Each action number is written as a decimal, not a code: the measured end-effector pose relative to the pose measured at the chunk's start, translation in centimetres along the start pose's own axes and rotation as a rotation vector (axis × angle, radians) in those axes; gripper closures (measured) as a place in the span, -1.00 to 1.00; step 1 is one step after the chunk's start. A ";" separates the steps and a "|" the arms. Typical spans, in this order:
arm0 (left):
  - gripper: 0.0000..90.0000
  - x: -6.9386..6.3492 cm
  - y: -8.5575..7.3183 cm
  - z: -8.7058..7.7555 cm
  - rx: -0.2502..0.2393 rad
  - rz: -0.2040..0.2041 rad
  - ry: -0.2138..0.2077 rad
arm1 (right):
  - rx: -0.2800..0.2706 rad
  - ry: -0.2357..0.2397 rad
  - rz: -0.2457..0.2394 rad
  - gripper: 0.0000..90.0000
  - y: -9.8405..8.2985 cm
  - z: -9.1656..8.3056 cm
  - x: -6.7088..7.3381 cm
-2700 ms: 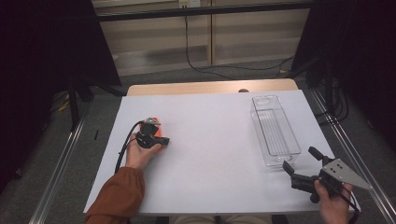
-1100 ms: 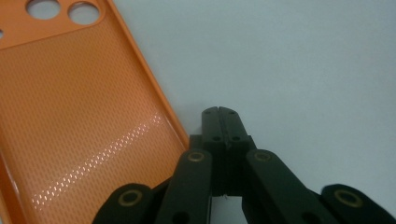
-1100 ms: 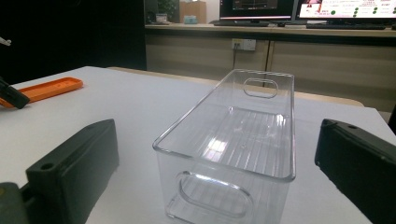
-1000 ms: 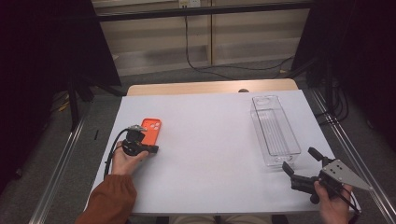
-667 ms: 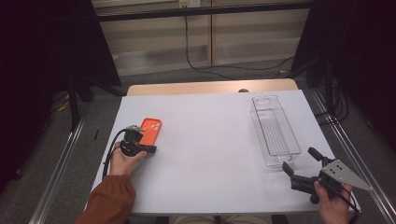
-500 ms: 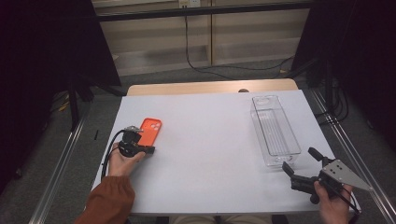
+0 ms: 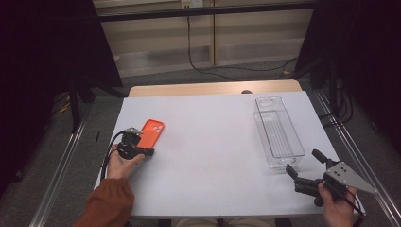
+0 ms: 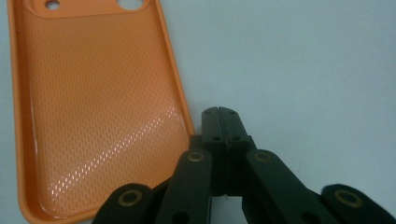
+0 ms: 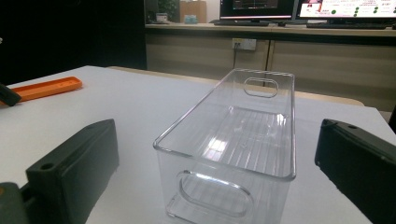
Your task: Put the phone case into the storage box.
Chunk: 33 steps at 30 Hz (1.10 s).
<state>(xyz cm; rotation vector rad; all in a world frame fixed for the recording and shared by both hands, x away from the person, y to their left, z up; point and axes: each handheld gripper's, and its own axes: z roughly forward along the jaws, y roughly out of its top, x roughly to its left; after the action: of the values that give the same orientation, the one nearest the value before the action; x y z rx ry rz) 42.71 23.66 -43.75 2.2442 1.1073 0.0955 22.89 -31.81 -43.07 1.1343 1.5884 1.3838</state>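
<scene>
Our left gripper (image 8: 219,111) has its jaws pressed together on nothing, tips just beside the orange phone case (image 8: 93,102), which lies flat on the white table (image 7: 213,142). Our right gripper (image 7: 305,164), jaws wide and empty, faces the clear bin (image 9: 238,135). The case's far end is cut off.

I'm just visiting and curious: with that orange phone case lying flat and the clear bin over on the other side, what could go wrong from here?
The left tool is shut, its tips beside the orange phone case, not on it. The case lies flat on the table, so closed jaws may only push it along.

The clear bin is light and empty; the open right tool in front of it might nudge or tip it.
</scene>
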 end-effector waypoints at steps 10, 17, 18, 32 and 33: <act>1.00 0.3 -0.1 -0.2 0.001 -0.009 0.007 | 0.001 0.000 -0.001 -1.00 0.0 0.0 0.0; 1.00 0.7 -0.3 -0.5 0.005 -0.010 0.019 | 0.000 0.001 -0.001 -1.00 0.0 0.0 0.0; 1.00 0.8 -0.3 -0.6 0.004 -0.015 0.013 | 0.000 0.001 -0.001 -1.00 0.0 0.0 0.0; 1.00 1.0 -0.4 -0.9 -0.017 0.001 0.016 | -0.001 0.001 -0.002 -1.00 0.0 0.1 0.0; 1.00 0.9 -0.3 -1.0 -0.031 0.003 0.006 | -0.001 0.001 -0.001 -1.00 0.0 0.1 0.0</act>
<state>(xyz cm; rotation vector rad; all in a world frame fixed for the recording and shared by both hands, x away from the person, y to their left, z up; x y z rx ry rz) 42.73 24.98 -43.31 2.2191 1.0984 0.1198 22.95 -31.82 -43.07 1.1331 1.5888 1.3845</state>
